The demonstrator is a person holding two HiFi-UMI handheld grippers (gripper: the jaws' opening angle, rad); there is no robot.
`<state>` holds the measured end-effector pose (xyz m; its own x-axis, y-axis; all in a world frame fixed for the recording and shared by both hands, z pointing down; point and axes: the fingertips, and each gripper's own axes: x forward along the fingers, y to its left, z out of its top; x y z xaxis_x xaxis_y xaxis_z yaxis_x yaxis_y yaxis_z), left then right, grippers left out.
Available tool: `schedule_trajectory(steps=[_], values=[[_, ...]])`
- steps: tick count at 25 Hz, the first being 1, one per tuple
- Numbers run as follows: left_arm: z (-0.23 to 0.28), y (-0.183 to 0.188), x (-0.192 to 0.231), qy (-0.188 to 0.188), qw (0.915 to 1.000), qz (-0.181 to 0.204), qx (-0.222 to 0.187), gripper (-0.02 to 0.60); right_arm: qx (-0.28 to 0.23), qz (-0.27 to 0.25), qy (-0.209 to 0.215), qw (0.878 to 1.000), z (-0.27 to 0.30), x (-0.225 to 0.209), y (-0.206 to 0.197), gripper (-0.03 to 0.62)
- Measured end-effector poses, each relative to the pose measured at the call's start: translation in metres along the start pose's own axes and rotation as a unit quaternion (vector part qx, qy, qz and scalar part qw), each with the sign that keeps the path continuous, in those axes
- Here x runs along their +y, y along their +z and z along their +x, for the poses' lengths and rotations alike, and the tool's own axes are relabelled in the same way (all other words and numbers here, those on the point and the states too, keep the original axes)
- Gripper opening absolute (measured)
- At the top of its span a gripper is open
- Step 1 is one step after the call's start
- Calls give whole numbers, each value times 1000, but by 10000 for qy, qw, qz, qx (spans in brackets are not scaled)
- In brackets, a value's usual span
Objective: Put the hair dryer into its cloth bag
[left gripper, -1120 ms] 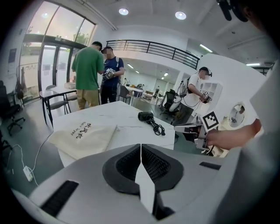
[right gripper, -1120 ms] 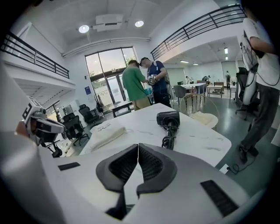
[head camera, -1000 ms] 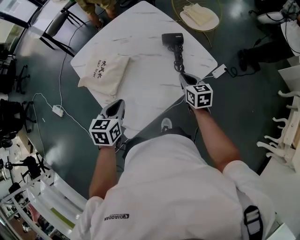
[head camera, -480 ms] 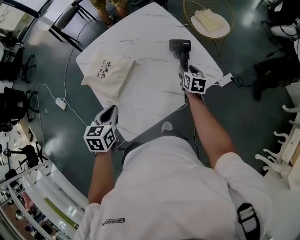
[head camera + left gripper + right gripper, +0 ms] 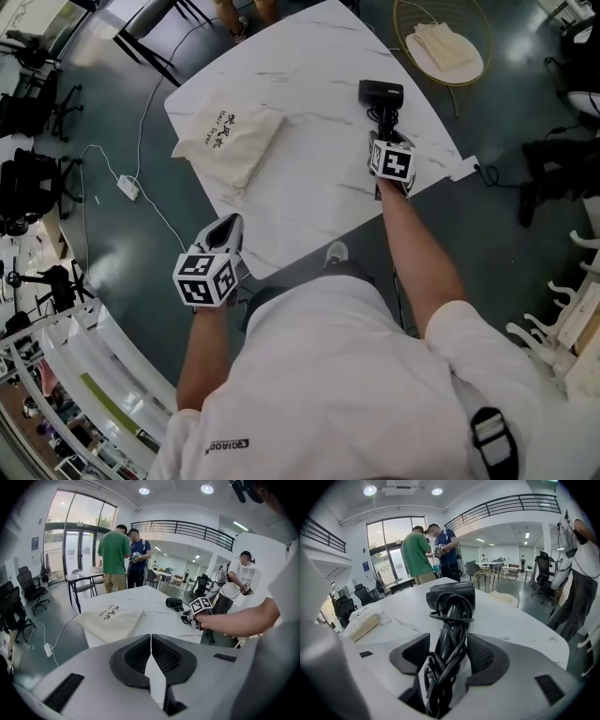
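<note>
- A white short-sleeved T-shirt (image 5: 347, 375) is worn; the head view is filled by it from 4 to 8 o'clock.
- Small dark lettering (image 5: 228, 443) is printed on it at 7 o'clock.
- A black strap with a pale-edged buckle (image 5: 494, 441) is noted at 5 o'clock, by the right shoulder.
- The sleeves are cut above the elbows; the forearms, the left hand (image 5: 214, 312) and the right hand (image 5: 390, 187) are left bare.
- Dark trousers (image 5: 352, 269) and one pale shoe (image 5: 333, 251) are glimpsed near centre.
</note>
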<state>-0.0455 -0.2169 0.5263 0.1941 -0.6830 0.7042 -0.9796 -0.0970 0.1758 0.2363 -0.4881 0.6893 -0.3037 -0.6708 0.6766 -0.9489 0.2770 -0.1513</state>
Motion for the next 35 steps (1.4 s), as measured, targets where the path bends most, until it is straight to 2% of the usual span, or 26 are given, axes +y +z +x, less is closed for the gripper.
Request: schedule_trajectory(steps=[4,8,18,23,29,35], values=[[-1,-1,-4,62,10000,27,72,34,148,-312,-106,9993,13,-4,-11,284],[-6,-5,4,149,9998,-19,120,34,43,-657,-350,9972,12,0,-11,288],[-16,-10,6,118,9999,76,68,34,67,-575,-281,9979,17,1,-15,283],[-17,-20,6,-24,9999,99,110,34,169,-377,-193,9990,10,-2,-13,257],[-18,-23,10,-337,9988,324,169,34,274,-140,-27,9995,-3,0,-8,241],[-21,-6,24,-593,9968,532,-14,34,162,728,351,9966,-30,10,-12,235]])
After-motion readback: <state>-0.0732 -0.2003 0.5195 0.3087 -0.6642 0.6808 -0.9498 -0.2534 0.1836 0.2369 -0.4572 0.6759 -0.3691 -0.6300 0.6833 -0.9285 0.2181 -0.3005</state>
